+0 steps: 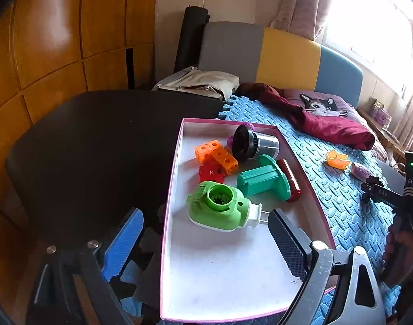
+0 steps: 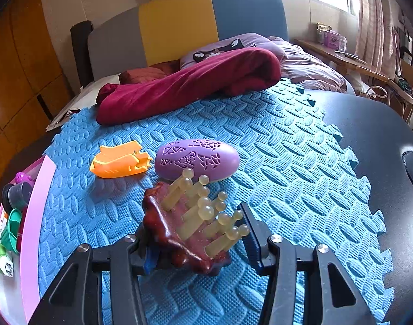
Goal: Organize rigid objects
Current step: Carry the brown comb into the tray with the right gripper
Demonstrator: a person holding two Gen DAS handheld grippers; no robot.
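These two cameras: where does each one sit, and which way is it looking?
Left wrist: on the left gripper, looking down into the box of toys; its open fingers show, and a hand.
Right wrist: on the right gripper, looking down across the mat; its fingers hold a massager.
Both show the box, mat, orange piece and purple shell.

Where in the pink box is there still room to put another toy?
The near half of the pink box, between the green toy and the closest rim, is bare white floor. The far end is crowded: orange blocks, a red cube, a black cup and a teal piece.
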